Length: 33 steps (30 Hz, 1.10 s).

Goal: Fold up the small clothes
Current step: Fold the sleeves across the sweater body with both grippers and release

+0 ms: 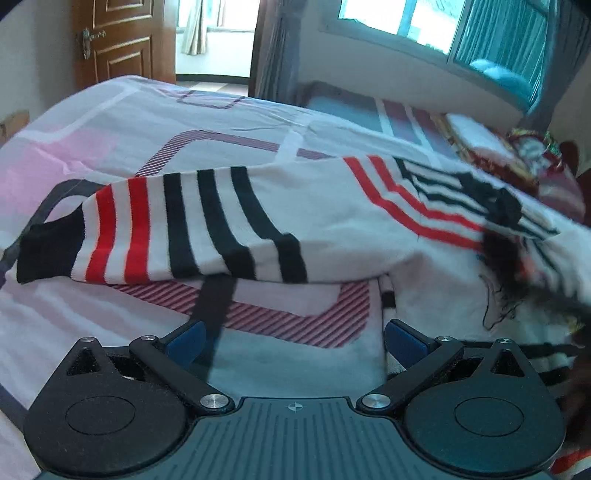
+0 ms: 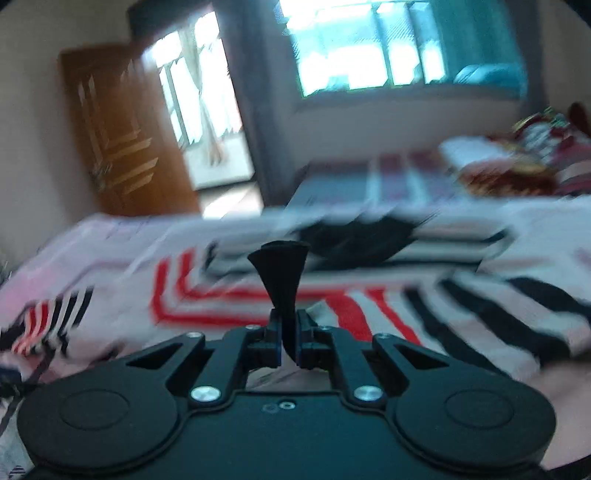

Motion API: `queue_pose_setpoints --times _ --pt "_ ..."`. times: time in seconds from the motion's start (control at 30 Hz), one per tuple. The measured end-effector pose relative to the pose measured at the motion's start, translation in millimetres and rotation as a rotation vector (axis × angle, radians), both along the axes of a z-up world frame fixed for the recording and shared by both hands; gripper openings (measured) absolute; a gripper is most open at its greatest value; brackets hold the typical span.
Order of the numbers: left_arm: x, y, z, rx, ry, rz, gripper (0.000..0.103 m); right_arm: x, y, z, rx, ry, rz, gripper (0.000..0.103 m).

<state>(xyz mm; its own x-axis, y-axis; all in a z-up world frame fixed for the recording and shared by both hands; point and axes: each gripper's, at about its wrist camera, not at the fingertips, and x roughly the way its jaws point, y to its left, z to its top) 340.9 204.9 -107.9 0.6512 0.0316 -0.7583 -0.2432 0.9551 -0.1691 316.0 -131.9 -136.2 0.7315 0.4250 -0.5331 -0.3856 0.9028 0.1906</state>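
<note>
A small white sweater [image 1: 317,218] with red and black stripes lies on the bed; its left sleeve with a black cuff [image 1: 51,251] stretches to the left. My left gripper [image 1: 291,341] is open and empty just in front of the sweater's near edge. In the right wrist view the sweater [image 2: 258,295] is blurred by motion. My right gripper [image 2: 288,336] is shut on a black part of the sweater, likely a cuff [image 2: 282,273], which sticks up between the jaws.
The bed sheet [image 1: 122,122] is pink and white with striped rectangles. A red patterned quilt [image 1: 517,155] lies at the far right. A wooden door [image 1: 122,40] and a window [image 1: 443,26] stand beyond the bed.
</note>
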Motion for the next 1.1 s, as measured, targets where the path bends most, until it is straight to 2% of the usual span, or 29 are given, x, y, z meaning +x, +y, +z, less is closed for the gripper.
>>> queue_pose_setpoints --times 0.03,0.07,0.13,0.17,0.2,0.23,0.3,0.37,0.4,0.47,0.53,0.6,0.63,0.7,0.77,0.83,0.9,0.97,1.03,1.1 --pt "1 6 1 -0.031 -0.017 -0.005 0.103 4 17 -15 -0.028 0.068 0.037 0.010" --pt "4 9 3 -0.057 -0.031 -0.015 0.103 -5 20 -21 -0.043 0.022 0.046 0.014" --pt "14 4 8 -0.095 -0.063 -0.058 0.103 -20 34 -19 -0.113 -0.042 0.092 0.042" --pt "20 -2 11 -0.104 -0.075 -0.081 0.103 -26 36 -15 -0.117 -0.045 0.109 0.047" --pt "29 -10 13 -0.128 -0.092 -0.112 0.100 -30 29 -10 -0.098 -0.050 0.110 0.045" --pt "37 -17 13 -0.153 -0.108 -0.138 0.081 -37 19 -4 -0.062 -0.055 0.088 0.043" --pt "57 -37 8 -0.227 -0.103 -0.187 0.064 -50 -7 11 0.004 -0.057 0.012 0.044" --pt "80 -58 -7 -0.325 -0.082 -0.220 0.064 -64 -40 19 0.065 -0.038 -0.074 0.044" --pt "91 -69 -15 -0.374 -0.062 -0.237 0.064 -58 -57 21 0.090 -0.025 -0.105 0.045" --pt "112 -92 -30 -0.432 -0.030 -0.256 0.064 -66 -89 26 0.133 -0.015 -0.170 0.045" --pt "127 -110 -44 -0.436 0.008 -0.244 0.064 -73 -123 28 0.185 -0.002 -0.242 0.045" --pt "135 -123 -46 -0.412 -0.020 -0.230 0.064 -74 -153 26 0.246 0.022 -0.302 0.047" --pt "139 -127 -44 -0.398 -0.022 -0.222 0.050 -73 -172 22 0.292 0.038 -0.338 0.047" --pt "147 -134 -46 -0.369 -0.004 -0.221 0.006 -69 -209 16 0.402 0.070 -0.409 0.047" --pt "147 -132 -46 -0.376 -0.024 -0.203 0.006 -58 -238 1 0.524 0.102 -0.474 0.047" --pt "144 -135 -41 -0.346 -0.038 -0.210 0.006 -45 -263 -14 0.625 0.137 -0.526 0.047" --pt "146 -139 -41 -0.328 -0.031 -0.215 0.006 -30 -276 -26 0.700 0.177 -0.522 0.047" --pt "146 -135 -41 -0.319 -0.032 -0.209 0.006 -14 -282 -39 0.734 0.232 -0.516 0.045" --pt "133 -126 -34 -0.300 -0.073 -0.192 0.006 -5 -280 -45 0.690 0.260 -0.520 0.010" --pt "130 -131 -38 -0.214 -0.052 -0.183 0.006 -10 -276 -36 0.621 0.222 -0.510 0.010"
